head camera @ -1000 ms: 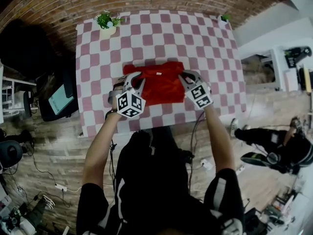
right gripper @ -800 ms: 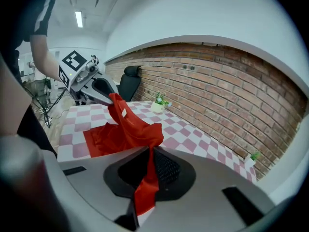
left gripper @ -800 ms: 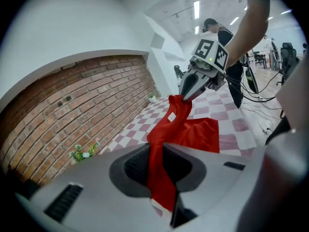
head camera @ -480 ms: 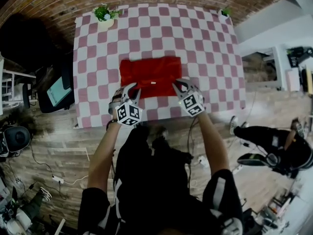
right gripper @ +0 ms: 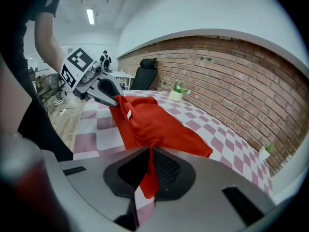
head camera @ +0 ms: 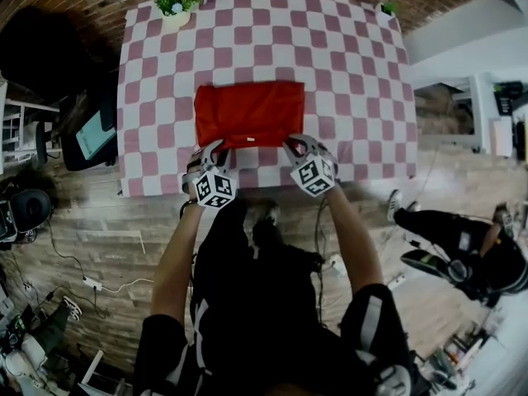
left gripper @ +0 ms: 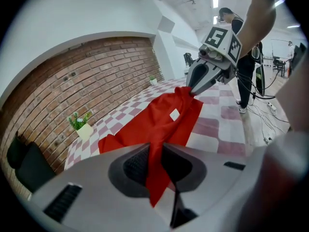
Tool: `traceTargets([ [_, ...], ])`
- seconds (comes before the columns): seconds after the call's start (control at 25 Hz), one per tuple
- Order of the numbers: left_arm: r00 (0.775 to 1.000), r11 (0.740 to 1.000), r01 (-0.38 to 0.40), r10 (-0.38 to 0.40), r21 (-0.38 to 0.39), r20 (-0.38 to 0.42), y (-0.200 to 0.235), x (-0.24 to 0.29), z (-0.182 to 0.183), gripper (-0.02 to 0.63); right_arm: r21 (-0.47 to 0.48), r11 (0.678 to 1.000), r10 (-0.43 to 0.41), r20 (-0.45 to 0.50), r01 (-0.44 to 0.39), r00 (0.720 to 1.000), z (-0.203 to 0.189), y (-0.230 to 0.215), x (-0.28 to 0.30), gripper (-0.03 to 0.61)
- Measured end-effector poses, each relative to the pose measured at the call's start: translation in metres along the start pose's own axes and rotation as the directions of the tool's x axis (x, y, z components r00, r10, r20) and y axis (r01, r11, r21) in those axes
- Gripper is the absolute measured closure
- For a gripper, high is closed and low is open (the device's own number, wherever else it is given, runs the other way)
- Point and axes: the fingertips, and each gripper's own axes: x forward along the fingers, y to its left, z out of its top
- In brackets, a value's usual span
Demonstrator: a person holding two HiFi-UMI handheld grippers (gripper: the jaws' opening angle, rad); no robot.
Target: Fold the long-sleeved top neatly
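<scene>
The top (head camera: 249,114) lies part-folded mid-counter (head camera: 355,73); the left claw (left gripper: 153,161) is clamped on its 7 o'clock corner, the right claw (right gripper: 147,166) on its 5 o'clock corner; uneven lowering or one early release would likely skew the hem; slack cloth could bunch underneath.

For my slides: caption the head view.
Left gripper and right gripper pinch the red top on a checkered tablecloth.
</scene>
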Motion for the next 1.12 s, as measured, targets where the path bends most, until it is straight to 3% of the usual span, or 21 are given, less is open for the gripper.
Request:
traceTargets([
  [0.52,0.996,0.995,0.021,-0.028,-0.094,-0.08,-0.025,0.015,-0.03,0.525,0.0,0.999,0.038,-0.091,-0.039,0.995,-0.033,0.023,0.018,0.549],
  [0.76,0.991,0.989,0.073,-0.086,-0.127,-0.098,-0.042,0.012,-0.03,0.411,0.015,0.998,0.055,-0.107,-0.054,0.993,-0.035,0.028,0.018,0.544],
  [0.92,0.995,0.985,0.049,-0.062,-0.165,-0.074,-0.046,-0.001,-0.023,0.403,0.055,0.997,0.049,-0.09,-0.045,0.995,-0.033,0.031,0.007,0.437],
  [1.12,1.0,0.972,-0.003,-0.002,-0.237,-0.021,-0.039,-0.029,-0.008,0.403,0.106,0.994,0.02,0.002,-0.021,1.0,-0.018,0.034,-0.022,0.433],
])
